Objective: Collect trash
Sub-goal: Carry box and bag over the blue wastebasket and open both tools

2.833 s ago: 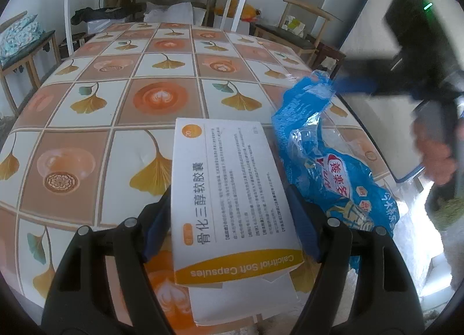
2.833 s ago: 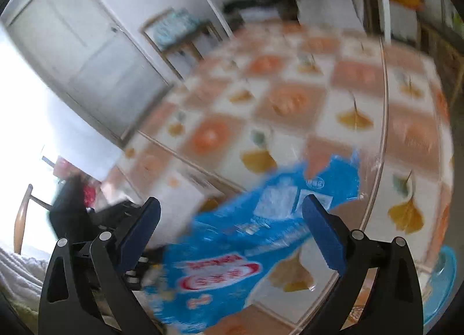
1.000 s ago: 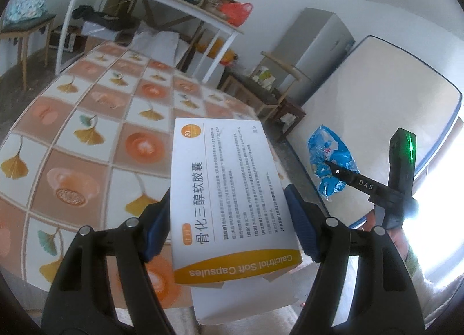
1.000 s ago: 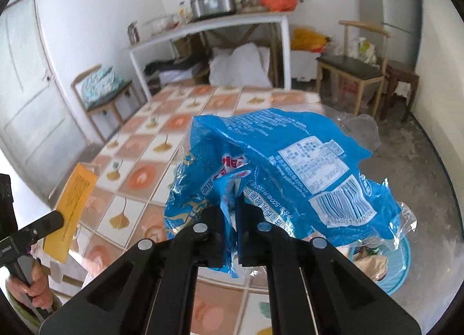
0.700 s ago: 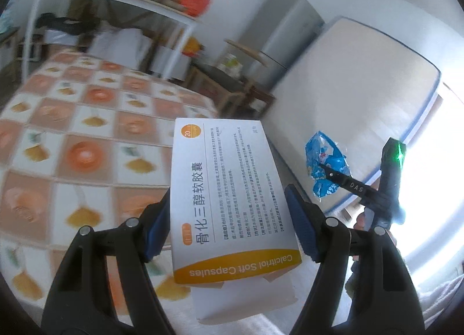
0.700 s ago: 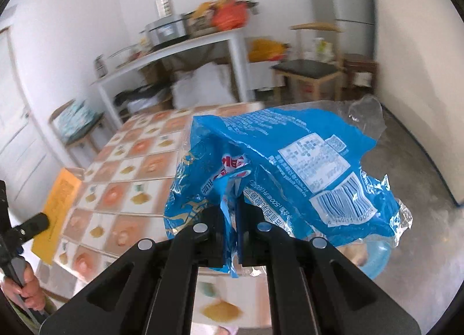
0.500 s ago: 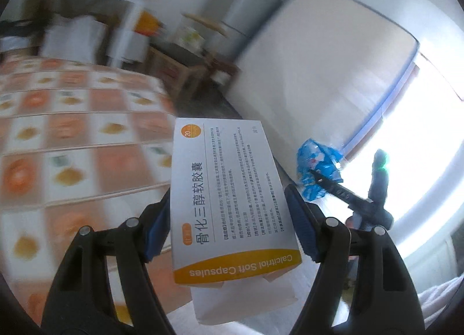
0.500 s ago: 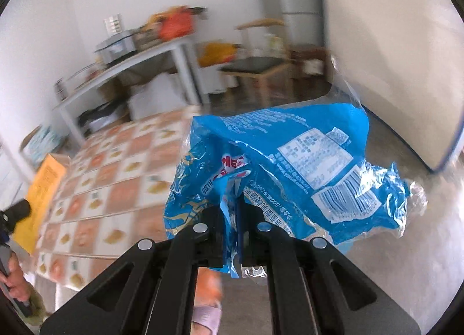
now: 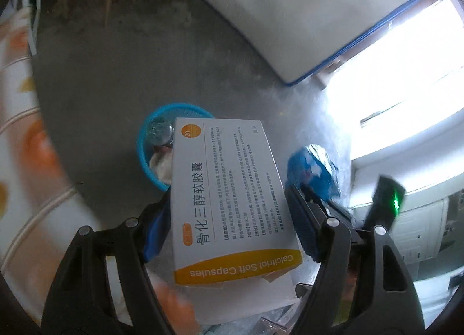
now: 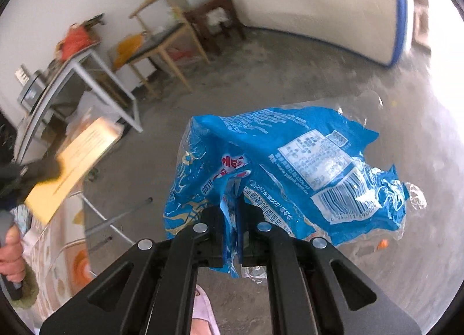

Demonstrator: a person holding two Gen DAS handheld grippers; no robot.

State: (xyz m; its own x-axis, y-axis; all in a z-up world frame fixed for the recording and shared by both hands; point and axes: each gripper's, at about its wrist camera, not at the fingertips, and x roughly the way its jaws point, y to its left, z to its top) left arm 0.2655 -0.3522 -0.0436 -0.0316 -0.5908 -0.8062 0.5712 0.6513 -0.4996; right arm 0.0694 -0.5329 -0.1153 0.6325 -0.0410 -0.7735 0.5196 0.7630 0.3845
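1. Left gripper (image 9: 229,213) is clamped across the box (image 9: 229,190); pads (image 9: 301,227) are pressed on its two long sides, printed face toward the cam.
2. The box is held in the air over the floor, its far end overlapping the near rim of the blue bin (image 9: 145,143) in the left wrist view. It can't be told whether it's directly above the bin.
3. Box is judged light and fairly stiff, prob. empty card; a firm squeeze could dent the walls. The side grip near mid-length looks adequate. A loose flap is seen at the near end.
4. Right gripper (image 10: 232,219) is pinched shut on a fold of the wrapper (image 10: 290,166), which is held off the floor w/ most of the film hanging free beyond the tips.
5. Wrapper is judged v. light, limp, crinkly and slick; slip from a thin pinch is possible, so a bunched fold is the better hold than a single edge.
6. Bin is already seen w/ a bottle (image 9: 158,132) and pale scraps inside.
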